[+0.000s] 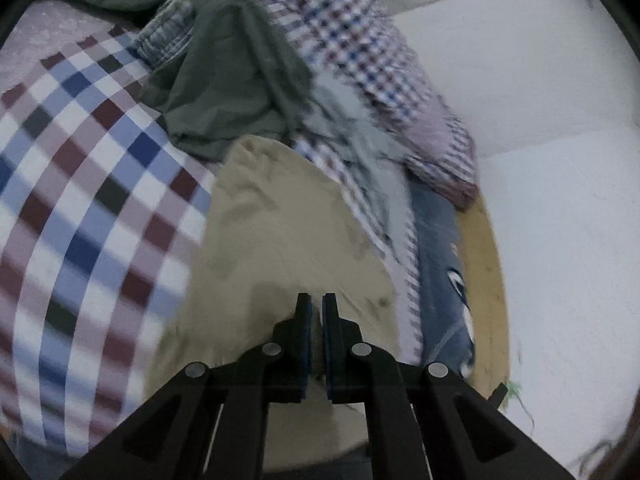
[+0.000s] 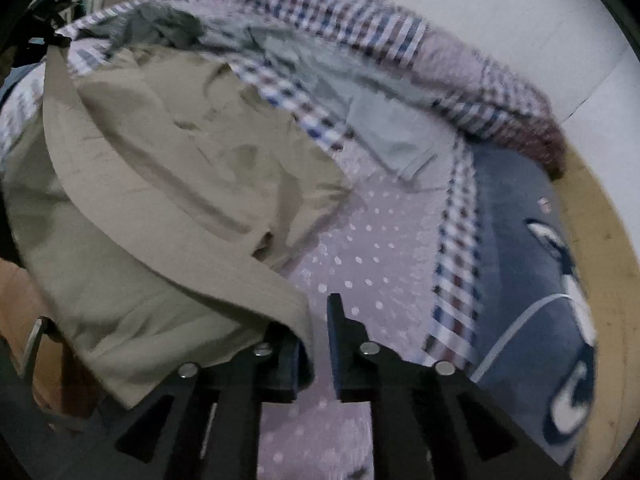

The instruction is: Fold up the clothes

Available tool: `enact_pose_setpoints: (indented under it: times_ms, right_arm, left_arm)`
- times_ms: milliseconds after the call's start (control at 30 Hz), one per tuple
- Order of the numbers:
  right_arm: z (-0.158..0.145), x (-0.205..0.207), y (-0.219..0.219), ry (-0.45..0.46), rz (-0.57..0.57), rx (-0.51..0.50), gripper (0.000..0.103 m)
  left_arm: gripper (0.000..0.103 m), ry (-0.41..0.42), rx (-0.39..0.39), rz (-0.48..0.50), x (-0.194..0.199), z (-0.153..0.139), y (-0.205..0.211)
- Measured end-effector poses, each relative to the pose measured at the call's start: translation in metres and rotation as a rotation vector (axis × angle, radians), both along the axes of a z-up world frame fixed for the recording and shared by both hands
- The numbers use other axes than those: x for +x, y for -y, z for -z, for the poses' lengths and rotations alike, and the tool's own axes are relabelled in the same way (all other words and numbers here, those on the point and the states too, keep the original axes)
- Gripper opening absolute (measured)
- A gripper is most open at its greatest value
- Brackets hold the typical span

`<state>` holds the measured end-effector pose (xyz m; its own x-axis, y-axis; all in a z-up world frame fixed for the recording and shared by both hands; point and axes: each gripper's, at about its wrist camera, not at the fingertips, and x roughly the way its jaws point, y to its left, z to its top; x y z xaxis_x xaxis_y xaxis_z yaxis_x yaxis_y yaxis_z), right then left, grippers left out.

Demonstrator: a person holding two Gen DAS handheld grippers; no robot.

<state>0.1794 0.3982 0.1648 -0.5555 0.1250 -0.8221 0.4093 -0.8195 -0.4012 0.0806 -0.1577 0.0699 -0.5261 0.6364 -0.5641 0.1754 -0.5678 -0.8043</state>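
Observation:
A beige garment (image 1: 288,232) lies crumpled among a heap of clothes on a bed. My left gripper (image 1: 316,312) is shut on its near edge, with cloth pinched between the pads. In the right wrist view the same beige garment (image 2: 160,168) hangs in folds, and its thick hem band runs down into my right gripper (image 2: 314,334). That gripper is shut on the hem, and the cloth covers the left finger. A dark green garment (image 1: 232,80) and a light grey one (image 1: 352,132) lie farther back in the heap.
A large-check blanket (image 1: 80,184) fills the left. A small-check cloth (image 2: 360,20) is bunched at the back. A pink dotted sheet (image 2: 372,248) lies under the right gripper beside a blue printed cloth (image 2: 532,280). A wooden edge (image 2: 600,220) and white wall (image 1: 540,120) bound the right.

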Motion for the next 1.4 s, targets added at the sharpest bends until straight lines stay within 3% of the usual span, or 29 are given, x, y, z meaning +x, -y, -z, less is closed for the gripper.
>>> enact_pose_setpoints:
  times_ms: [67,133,167,233,300,367,533,633,767,833,933,1133,1233,1400]
  right_arm:
    - [0.02,-0.031,-0.007,0.049,0.03,-0.003,0.037]
    - [0.039,-0.056,-0.015,0.098,0.08,-0.008,0.053]
    - [0.046,-0.065,-0.019,0.119,0.104,-0.014,0.058]
    - [0.049,-0.076,-0.026,0.155,0.142,-0.045,0.062]
    - [0.042,-0.077,-0.032,0.154,0.154,-0.08,0.068]
    - [0.026,-0.075,-0.038,0.142,0.165,-0.143,0.073]
    - [-0.014,-0.074,-0.026,0.101,0.137,-0.323,0.076]
    - [-0.025,-0.085,0.02,0.095,0.031,-0.415,0.076]
    - [-0.014,-0.113,0.098,0.161,-0.156,-0.517,0.076]
    - [-0.004,-0.128,0.139,0.209,-0.239,-0.501,0.076]
    - [0.005,-0.143,0.173,0.223,-0.277,-0.373,0.076]
    - [0.012,-0.16,0.112,0.229,-0.017,-0.242,0.075]
    - [0.006,-0.156,0.064,0.16,0.188,-0.221,0.075]
    - [-0.011,-0.137,0.006,-0.003,0.498,-0.089,0.076]
  left_arm:
    - [0.008,0.027,-0.018,-0.05,-0.021,0.016,0.008]
    - [0.031,0.036,-0.029,-0.101,-0.036,0.027,0.018]
    - [0.039,0.025,-0.028,-0.123,-0.041,0.029,0.025]
    - [0.065,-0.008,-0.044,-0.159,-0.051,0.03,0.037]
    - [0.072,-0.051,-0.088,-0.151,-0.061,0.024,0.043]
    - [0.074,-0.086,-0.184,-0.096,-0.079,0.016,0.04]
    - [0.074,-0.201,-0.464,0.094,-0.12,0.002,0.006]
    - [0.074,-0.236,-0.471,0.195,-0.14,0.009,-0.014]
    - [0.074,-0.197,-0.478,0.263,-0.156,0.026,-0.024]
    - [0.074,-0.175,-0.471,0.25,-0.159,0.032,-0.021]
    - [0.074,-0.167,-0.456,0.226,-0.16,0.035,-0.015]
    - [0.074,-0.174,-0.434,0.213,-0.163,0.036,-0.015]
    - [0.074,-0.179,-0.428,0.19,-0.162,0.033,-0.012]
    - [0.074,-0.202,-0.43,0.148,-0.156,0.02,-0.006]
